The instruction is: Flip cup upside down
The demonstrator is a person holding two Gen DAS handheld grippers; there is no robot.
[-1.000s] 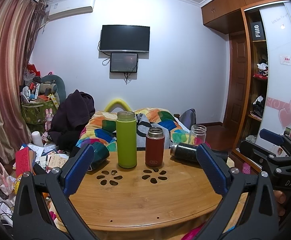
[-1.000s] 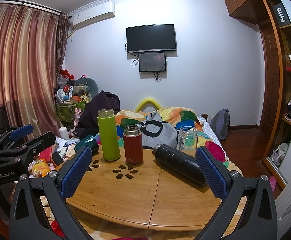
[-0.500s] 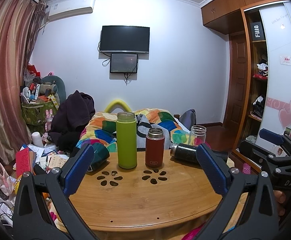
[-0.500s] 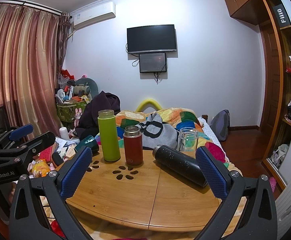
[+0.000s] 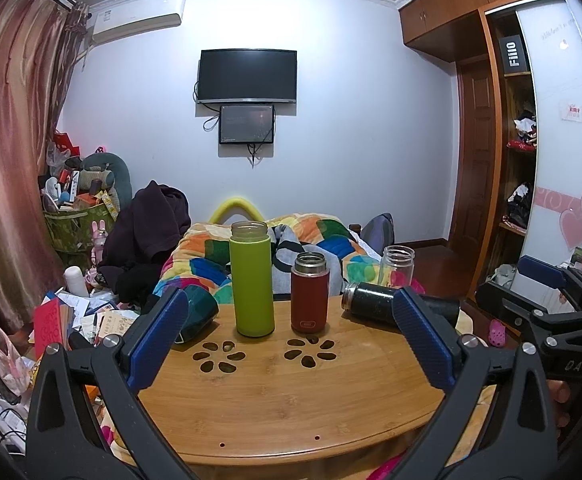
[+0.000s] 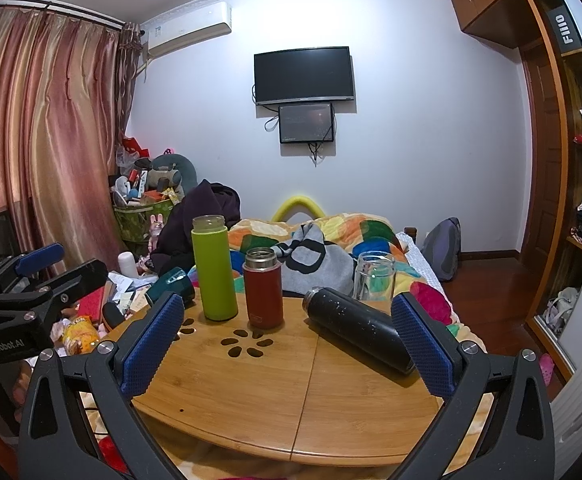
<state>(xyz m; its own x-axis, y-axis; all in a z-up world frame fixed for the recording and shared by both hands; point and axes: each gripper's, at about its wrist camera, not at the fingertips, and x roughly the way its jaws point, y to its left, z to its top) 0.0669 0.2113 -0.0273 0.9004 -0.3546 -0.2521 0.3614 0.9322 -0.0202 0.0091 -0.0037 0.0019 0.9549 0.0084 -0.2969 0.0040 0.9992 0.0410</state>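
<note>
Five containers on round bamboo table (image 5: 291,404): green bottle (image 5: 251,280), red thermos (image 5: 309,293), clear glass jar (image 5: 398,267), black flask (image 6: 357,328), dark teal cup (image 6: 172,285).

Green bottle upright, long axis vertical, open mouth up, left of centre at far side of table. Red thermos upright just beside it to the right, steel rim up, not touching. Glass jar upright at far right edge, mouth up. Black flask lies on its side, long axis roughly horizontal, running from far-centre toward near-right in right wrist view; steel mouth end points left toward red thermos, base toward right gripper's right finger. Teal cup lies tipped at far left edge of table, partly hidden by left gripper finger in left wrist view; mouth direction hard to tell.

Left gripper (image 5: 291,344) spread wide, nothing between blue pads, hovering over near edge of table. Right gripper (image 6: 287,344) also spread wide, empty, over near edge; black flask sits just past its right pad, contact unclear.

Each gripper shows at the edge of the other's view.

Versus frames 1.0 s and 0.5 s back: no visible change, same container poses, same gripper spread, same camera framing.
</note>
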